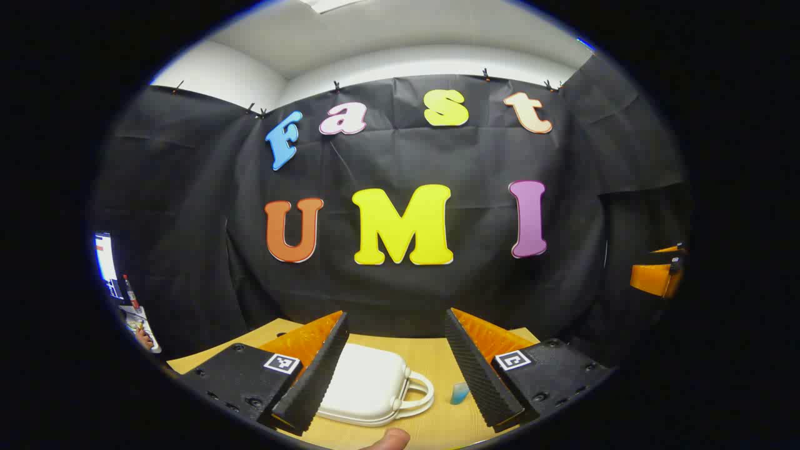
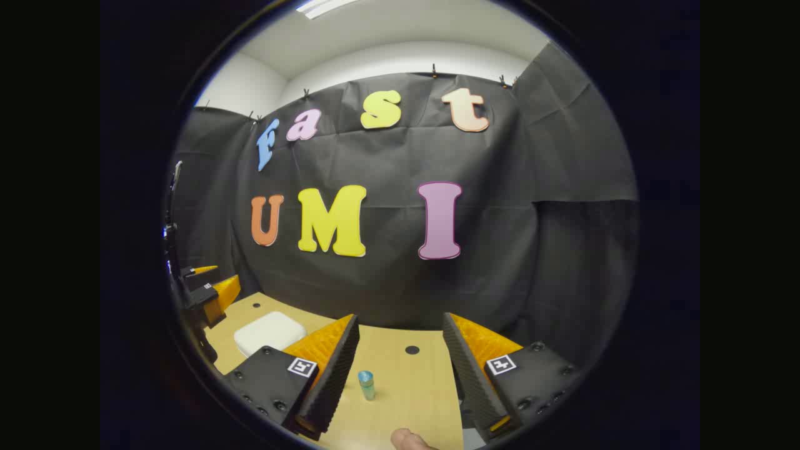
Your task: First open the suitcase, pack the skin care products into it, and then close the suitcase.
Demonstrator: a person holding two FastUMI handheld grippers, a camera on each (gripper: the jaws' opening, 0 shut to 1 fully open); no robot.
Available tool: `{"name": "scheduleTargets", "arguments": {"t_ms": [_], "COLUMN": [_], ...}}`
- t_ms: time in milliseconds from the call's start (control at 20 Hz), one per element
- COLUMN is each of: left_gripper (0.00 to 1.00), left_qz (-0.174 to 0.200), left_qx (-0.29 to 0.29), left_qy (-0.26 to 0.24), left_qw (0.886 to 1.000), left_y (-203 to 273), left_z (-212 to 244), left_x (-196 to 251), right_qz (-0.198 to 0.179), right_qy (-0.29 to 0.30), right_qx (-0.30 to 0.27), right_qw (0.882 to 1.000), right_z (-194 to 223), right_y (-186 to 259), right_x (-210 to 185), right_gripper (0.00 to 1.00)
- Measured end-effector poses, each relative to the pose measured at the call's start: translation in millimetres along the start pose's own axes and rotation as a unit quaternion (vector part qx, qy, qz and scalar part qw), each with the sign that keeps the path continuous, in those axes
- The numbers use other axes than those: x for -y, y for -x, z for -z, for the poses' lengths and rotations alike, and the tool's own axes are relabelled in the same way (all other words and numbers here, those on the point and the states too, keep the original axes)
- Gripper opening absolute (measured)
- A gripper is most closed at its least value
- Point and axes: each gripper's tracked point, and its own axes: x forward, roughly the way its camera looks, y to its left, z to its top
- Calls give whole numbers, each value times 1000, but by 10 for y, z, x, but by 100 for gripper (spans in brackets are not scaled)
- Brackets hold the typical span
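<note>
Both grippers, left [image 1: 397, 369] and right [image 2: 400, 375], hung wide apart, holding nothing, above the table [image 2: 406, 387]. Closed suitcase [image 1: 369, 384] lay left; bottle [image 2: 366, 384] stood upright right of it, bare wood around.

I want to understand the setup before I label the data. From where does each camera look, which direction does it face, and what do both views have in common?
Left gripper view: rides on the left gripper, facing the booth wall over the table; its open fingers frame the closed white suitcase, and a fingertip shows below.
Right gripper view: rides on the right gripper, facing the same wall; open fingers, small blue bottle between them, a fingertip below, the left gripper far left.
Shared: suitcase, bottle, table.
</note>
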Motion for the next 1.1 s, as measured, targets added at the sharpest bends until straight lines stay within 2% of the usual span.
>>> {"name": "scheduleTargets", "arguments": {"t_ms": [100, 150, 350, 400, 450, 700, 900, 950, 1000, 1100], "left_gripper": [94, 98, 97, 94, 97, 97, 97, 94, 97, 97], "left_qz": [7, 12, 29, 37, 43, 74, 83, 83, 83, 86], "left_qx": [-13, -17, -16, -16, -19, -17, -17, -20, -22, -25], "left_qy": [-3, 2, 3, 2, 3, 4, 6, 5, 4, 3], "left_qw": [1000, 1000, 999, 999, 999, 997, 996, 996, 996, 996], "left_y": [51, 65, 92, 79, 80, 48, 26, 5, -14, -40], "left_z": [105, 142, 180, 198, 221, 204, 243, 263, 289, 312], "left_x": [36, 73, 195, 238, 282, 379, 354, 338, 319, 307], "right_qz": [4, 6, 24, 30, 36, 59, 59, 61, 61, 60], "right_qy": [-1, -6, 1, 3, 5, 9, 15, 18, 17, 14], "right_qx": [-9, -12, -12, -10, -12, -11, -11, -11, -13, -16], "right_qw": [1000, 1000, 1000, 999, 999, 998, 998, 998, 998, 998], "right_z": [51, 84, 150, 164, 168, 190, 174, 179, 181, 202], "right_y": [51, 83, 127, 136, 143, 169, 128, 110, 88, 55], "right_x": [-36, -49, -41, -38, -34, -56, -179, -201, -229, -302], "right_gripper": [80, 78, 78, 78, 78, 80, 80, 80, 80, 81]}}
